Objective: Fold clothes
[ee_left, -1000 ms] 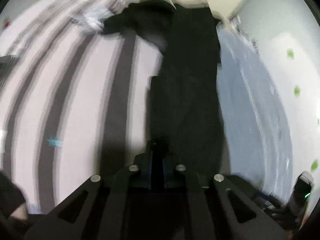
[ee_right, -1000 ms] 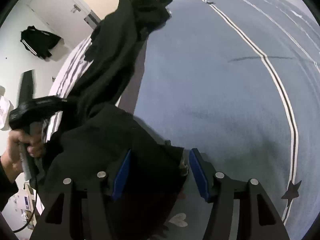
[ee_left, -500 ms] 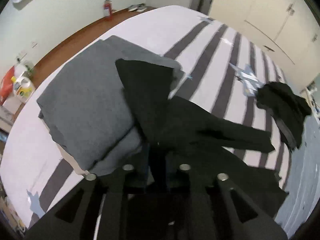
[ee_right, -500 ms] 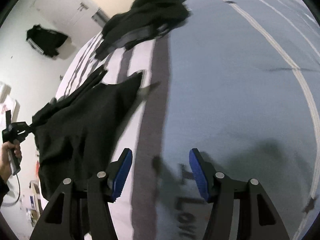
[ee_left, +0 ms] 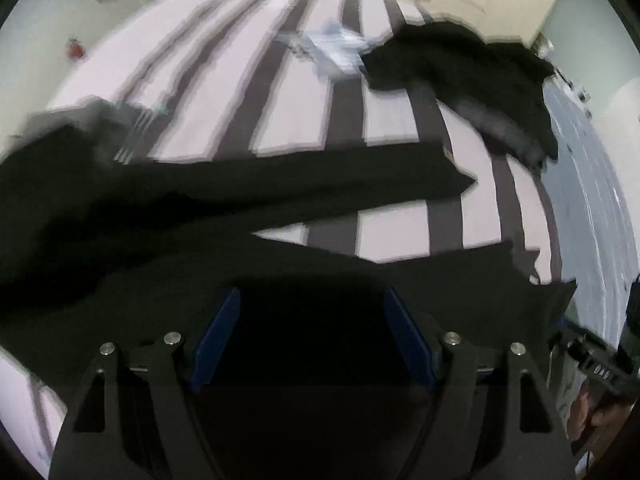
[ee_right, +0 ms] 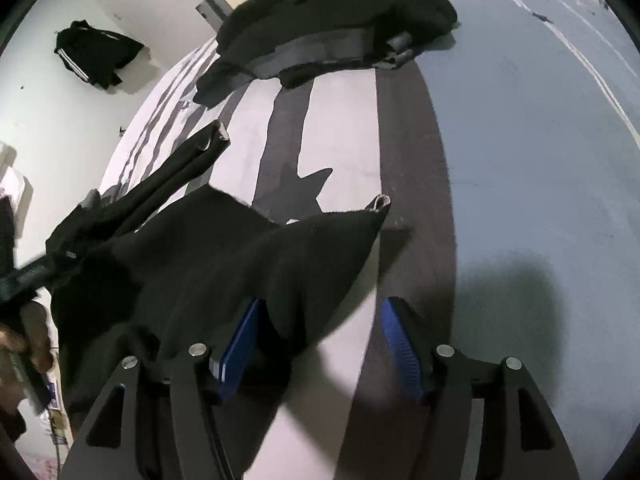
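Observation:
A black long-sleeved garment (ee_left: 248,200) lies spread on the striped bed cover (ee_left: 304,112), one sleeve stretched out to the right. My left gripper (ee_left: 312,312) is open right above it, nothing between its blue pads. In the right wrist view the same garment (ee_right: 224,264) lies at the left, its corner reaching between the fingers. My right gripper (ee_right: 320,332) is open over the bed. The left tool (ee_right: 24,276) shows at the left edge.
A heap of black and grey clothes (ee_right: 332,28) lies at the far end of the bed, also in the left wrist view (ee_left: 472,76). A blue-grey blanket (ee_right: 540,152) covers the right side. A dark jacket (ee_right: 96,56) hangs on the wall. The right hand tool (ee_left: 600,368) shows at lower right.
My left gripper, shut on the black garment before, has opened and the garment now lies on the bed. The right gripper stayed open and moved over the garment's edge.

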Motion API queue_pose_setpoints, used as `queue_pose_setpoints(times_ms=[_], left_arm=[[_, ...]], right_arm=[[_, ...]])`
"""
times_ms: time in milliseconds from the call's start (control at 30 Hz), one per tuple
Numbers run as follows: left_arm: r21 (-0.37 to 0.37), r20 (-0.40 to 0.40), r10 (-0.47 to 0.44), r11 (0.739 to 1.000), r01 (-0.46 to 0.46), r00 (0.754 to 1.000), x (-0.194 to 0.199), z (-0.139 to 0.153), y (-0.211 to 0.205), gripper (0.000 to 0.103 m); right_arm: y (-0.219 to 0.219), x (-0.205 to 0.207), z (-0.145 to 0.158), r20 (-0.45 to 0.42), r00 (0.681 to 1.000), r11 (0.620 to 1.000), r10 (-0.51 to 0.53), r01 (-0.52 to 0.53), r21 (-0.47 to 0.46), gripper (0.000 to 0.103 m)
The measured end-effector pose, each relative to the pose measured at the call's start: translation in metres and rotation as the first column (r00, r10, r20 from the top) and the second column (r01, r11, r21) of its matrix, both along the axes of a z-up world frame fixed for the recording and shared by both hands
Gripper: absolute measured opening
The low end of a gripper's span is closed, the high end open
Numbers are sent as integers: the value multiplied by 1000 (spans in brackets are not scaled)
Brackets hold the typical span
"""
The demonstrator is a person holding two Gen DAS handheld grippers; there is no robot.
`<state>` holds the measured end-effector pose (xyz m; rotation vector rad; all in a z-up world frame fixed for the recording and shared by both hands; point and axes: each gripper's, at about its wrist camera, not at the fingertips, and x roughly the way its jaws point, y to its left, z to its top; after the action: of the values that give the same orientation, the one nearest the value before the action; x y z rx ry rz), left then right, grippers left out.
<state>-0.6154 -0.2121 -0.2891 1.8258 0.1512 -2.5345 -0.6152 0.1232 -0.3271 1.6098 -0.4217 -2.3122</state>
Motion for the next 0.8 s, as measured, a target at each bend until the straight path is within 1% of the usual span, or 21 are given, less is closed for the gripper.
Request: queue_pose_setpoints(times_ms=[33, 67, 100, 133, 167, 200, 267, 400, 433, 467, 533, 600, 633, 700, 800], left_arm=[[-33, 12, -28, 999, 28, 1000, -3, -10, 5, 65], [-47, 16, -42, 998, 43, 999, -2, -16, 6, 47], [-53, 18, -50, 997, 51, 999, -1, -21, 7, 35], [-43, 21, -48, 998, 49, 999, 1, -23, 5, 25], [-30, 9, -47, 998, 48, 999, 4, -21, 4, 9], [-16, -9, -48, 999, 48, 999, 7, -16, 2, 6], [32, -87, -50, 998, 53, 995, 22, 4, 0, 5], [107, -205, -57, 991, 80, 977, 79, 49, 8, 4], [114, -223, -69, 989, 97, 972, 84, 57, 13, 4], [106, -251, -99, 986, 129, 963, 98, 69, 24, 4], [119, -287, -158, 973, 199, 945, 124, 89, 47, 4], [143, -306, -189, 960, 242, 933, 149, 98, 73, 4], [177, -303, -196, 950, 258, 932, 160, 100, 89, 4], [240, -297, -216, 926, 291, 930, 177, 101, 127, 4], [298, -295, -262, 888, 349, 919, 200, 99, 190, 4]], right_arm=[[-1, -3, -1, -5, 1000, 1000, 3, -3, -6, 62], [1, -1, 1, -8, 1000, 1000, -1, 1, -11, 62], [3, 2, 2, -11, 1000, 1000, -6, 5, -15, 62], [6, 4, 4, -14, 1000, 1000, -10, 9, -19, 62], [8, 7, 5, -17, 1000, 1000, -14, 13, -24, 61], [11, 9, 7, -20, 1000, 999, -18, 18, -28, 61], [15, 14, 10, -26, 999, 999, -26, 26, -36, 61], [25, 24, 16, -38, 998, 998, -43, 41, -54, 61], [27, 26, 17, -41, 998, 997, -48, 45, -58, 61], [29, 28, 19, -43, 998, 997, -52, 49, -62, 61], [37, 35, 23, -48, 997, 996, -63, 59, -69, 61], [48, 45, 28, -51, 996, 995, -76, 72, -75, 61], [56, 49, 32, -54, 995, 994, -86, 81, -76, 61], [72, 57, 39, -59, 993, 992, -105, 100, -79, 61], [97, 67, 50, -66, 988, 989, -137, 132, -70, 61]])
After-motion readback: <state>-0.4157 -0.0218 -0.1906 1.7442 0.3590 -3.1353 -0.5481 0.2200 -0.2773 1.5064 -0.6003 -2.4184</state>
